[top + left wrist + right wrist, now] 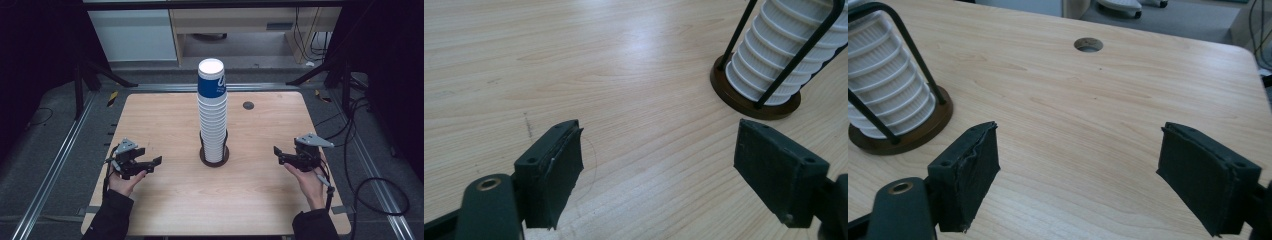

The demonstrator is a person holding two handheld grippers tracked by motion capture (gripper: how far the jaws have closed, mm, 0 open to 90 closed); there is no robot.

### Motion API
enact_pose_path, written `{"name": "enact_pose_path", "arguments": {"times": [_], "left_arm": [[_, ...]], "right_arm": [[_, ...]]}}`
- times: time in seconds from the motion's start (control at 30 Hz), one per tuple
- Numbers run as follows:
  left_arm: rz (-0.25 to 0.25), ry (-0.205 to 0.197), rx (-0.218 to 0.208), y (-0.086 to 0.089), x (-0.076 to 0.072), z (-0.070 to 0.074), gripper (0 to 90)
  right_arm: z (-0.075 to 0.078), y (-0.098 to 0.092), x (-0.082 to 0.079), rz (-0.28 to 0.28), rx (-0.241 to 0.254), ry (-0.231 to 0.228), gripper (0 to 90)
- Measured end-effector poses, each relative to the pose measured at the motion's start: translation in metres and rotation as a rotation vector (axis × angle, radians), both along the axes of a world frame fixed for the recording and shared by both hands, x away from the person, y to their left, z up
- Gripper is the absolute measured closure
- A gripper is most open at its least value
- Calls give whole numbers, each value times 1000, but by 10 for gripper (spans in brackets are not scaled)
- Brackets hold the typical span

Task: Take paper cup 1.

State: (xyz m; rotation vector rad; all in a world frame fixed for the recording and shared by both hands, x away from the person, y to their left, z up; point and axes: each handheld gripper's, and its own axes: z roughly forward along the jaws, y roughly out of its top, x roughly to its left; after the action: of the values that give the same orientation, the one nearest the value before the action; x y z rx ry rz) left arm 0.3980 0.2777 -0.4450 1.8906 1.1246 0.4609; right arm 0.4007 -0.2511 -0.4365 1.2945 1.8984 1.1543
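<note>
A tall stack of white paper cups (213, 115) stands upside down in a dark wire holder with a round brown base (215, 159) at the table's middle; the top cup has a blue band. The stack's lower part also appears in the left gripper view (776, 55) and the right gripper view (883, 85). My left gripper (152, 163) hovers left of the holder, open, with bare wood between its pads (556, 170). Right of the holder my right gripper (276, 152) is open too, pointing at the stack with nothing between its pads (968, 175).
The wooden table (165, 200) has a round cable hole (248, 105) at its back right, also seen in the right gripper view (1088, 44). Metal rails and cables run along the floor on both sides. Furniture stands beyond the far edge.
</note>
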Motion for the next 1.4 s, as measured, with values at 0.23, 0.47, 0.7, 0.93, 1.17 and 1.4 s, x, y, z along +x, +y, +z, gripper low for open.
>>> {"name": "enact_pose_path", "arguments": {"times": [0.23, 0.47, 0.7, 0.93, 1.17, 1.4], "left_arm": [[-8, 9, 5, -2, 0, -3, 208], [-17, 10, 8, -4, -1, -3, 222], [-18, 19, 6, -5, 0, -5, 222], [-28, 20, 9, -7, 0, -6, 218], [-32, 25, 17, -8, 0, -7, 213], [-35, 27, 16, -10, 0, -7, 211]], "right_arm": [[13, 3, -4, 47, 60, -29, 153], [38, 14, -7, 104, 80, -83, 155], [70, 34, -9, 192, 111, -152, 140], [98, 49, -7, 218, 154, -213, 134], [125, 61, -3, 252, 168, -255, 126], [150, 76, -3, 313, 195, -290, 108]]}}
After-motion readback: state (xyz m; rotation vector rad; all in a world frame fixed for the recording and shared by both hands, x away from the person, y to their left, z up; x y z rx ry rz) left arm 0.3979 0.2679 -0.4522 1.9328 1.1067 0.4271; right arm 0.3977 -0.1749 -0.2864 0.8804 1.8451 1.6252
